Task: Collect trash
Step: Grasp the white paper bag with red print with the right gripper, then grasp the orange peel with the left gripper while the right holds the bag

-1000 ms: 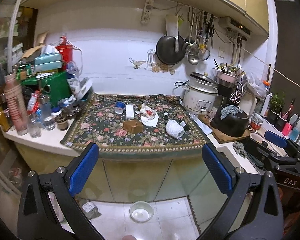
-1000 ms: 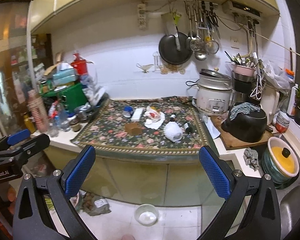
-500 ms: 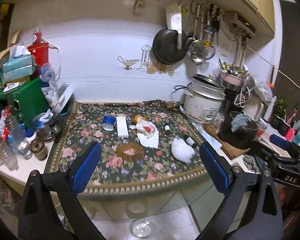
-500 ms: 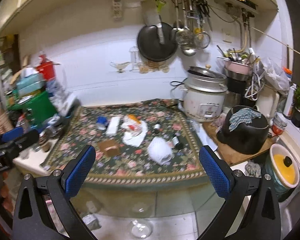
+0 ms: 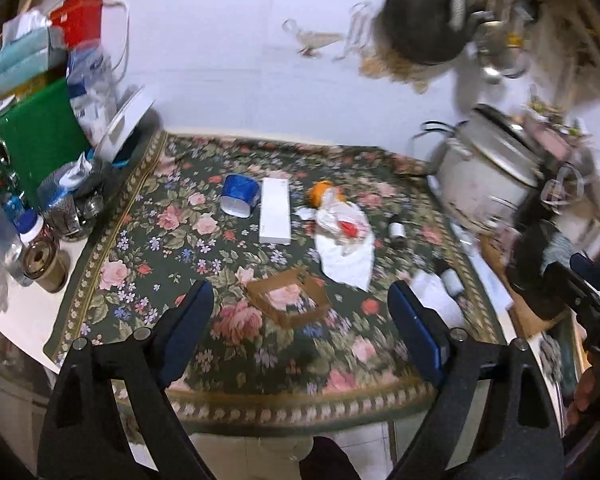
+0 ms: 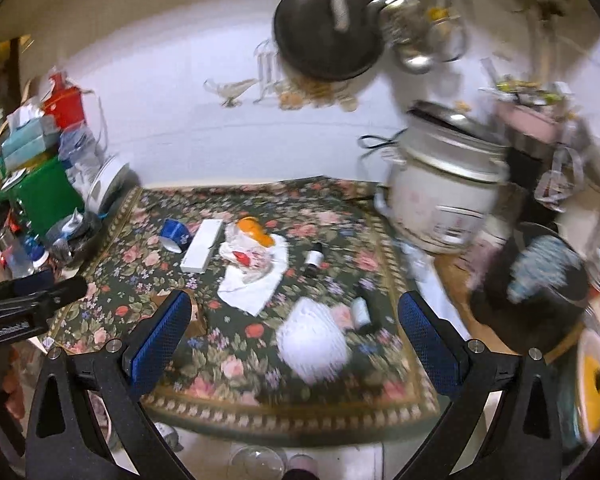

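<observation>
A: Several bits of trash lie on the floral cloth (image 5: 148, 280) over the tabletop, and I hold none of them yet. I am at the approach step.

B: How do your tongs stand?

A: My left tongs (image 5: 300, 320) are released, though the jaws have just been closing a little, with nothing pressed between them. The brown box (image 5: 288, 298) sits on the cloth between and beyond the tips. My right tongs (image 6: 294, 336) are spread wide and bare as well, and the white mesh wad (image 6: 314, 340) lies ahead of them.

B: What else is there?

A: A blue cup (image 5: 240, 196) on its side, a white carton (image 5: 275, 216) just beside it, and crumpled paper (image 5: 344, 240) with something orange at its far end. Two small bottles lie nearer the rice cooker (image 5: 484, 184).

B: And next?

A: I judge that each hand must drop lower and straddle its piece before pinching. The box is open and flimsy, so I would take one wall rather than the whole. No bin shows in either view.
</observation>
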### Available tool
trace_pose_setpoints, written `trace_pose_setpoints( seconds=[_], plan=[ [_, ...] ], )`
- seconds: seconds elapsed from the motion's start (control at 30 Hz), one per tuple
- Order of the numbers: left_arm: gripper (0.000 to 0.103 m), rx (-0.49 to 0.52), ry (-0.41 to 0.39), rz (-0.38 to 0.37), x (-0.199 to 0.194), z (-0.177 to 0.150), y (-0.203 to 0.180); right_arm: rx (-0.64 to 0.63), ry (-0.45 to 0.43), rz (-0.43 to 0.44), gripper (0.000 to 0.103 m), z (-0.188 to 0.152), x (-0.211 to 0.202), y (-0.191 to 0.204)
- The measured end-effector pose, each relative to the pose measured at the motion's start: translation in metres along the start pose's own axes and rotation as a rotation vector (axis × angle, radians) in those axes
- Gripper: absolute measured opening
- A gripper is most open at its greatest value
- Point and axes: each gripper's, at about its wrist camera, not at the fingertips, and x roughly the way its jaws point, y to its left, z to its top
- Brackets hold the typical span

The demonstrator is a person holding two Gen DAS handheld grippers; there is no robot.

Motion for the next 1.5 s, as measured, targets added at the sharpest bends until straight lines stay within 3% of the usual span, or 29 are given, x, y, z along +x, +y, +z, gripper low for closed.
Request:
trace_pose_setpoints(
  seconds=[0.33,0.57,0.77,0.9,1.03,1.23,1.5],
  plan=[
    [0.089,-0.105,0.073,0.115,0.1,0.058,-0.013,-0.17,0.158,0.23,0.102,0.052,0.15,-0.004],
    [0.089,-0.221,0.169,0.159,0.158,0.069,-0.002,-0.204,0.378,0.382,0.093,0.047,0.252,0.005],
    [0.089,-0.238,0.22,0.194,0.179,0.068,0.0,-0.212,0.518,0.459,0.092,0.038,0.301,0.011],
    [0.089,-0.232,0.242,0.199,0.186,0.067,-0.004,-0.228,0.592,0.504,0.059,0.031,0.319,0.016],
    [0.089,-0.212,0.252,0.199,0.193,0.069,-0.011,-0.228,0.567,0.531,0.048,0.033,0.311,0.01],
    [0.089,-0.166,0.27,0.175,0.212,0.082,-0.028,-0.19,0.435,0.502,0.045,0.056,0.274,-0.018],
    [0.089,-0.174,0.328,0.066,0.264,0.104,-0.057,-0.071,0.295,0.395,0.045,0.086,0.244,-0.079]
  ],
)
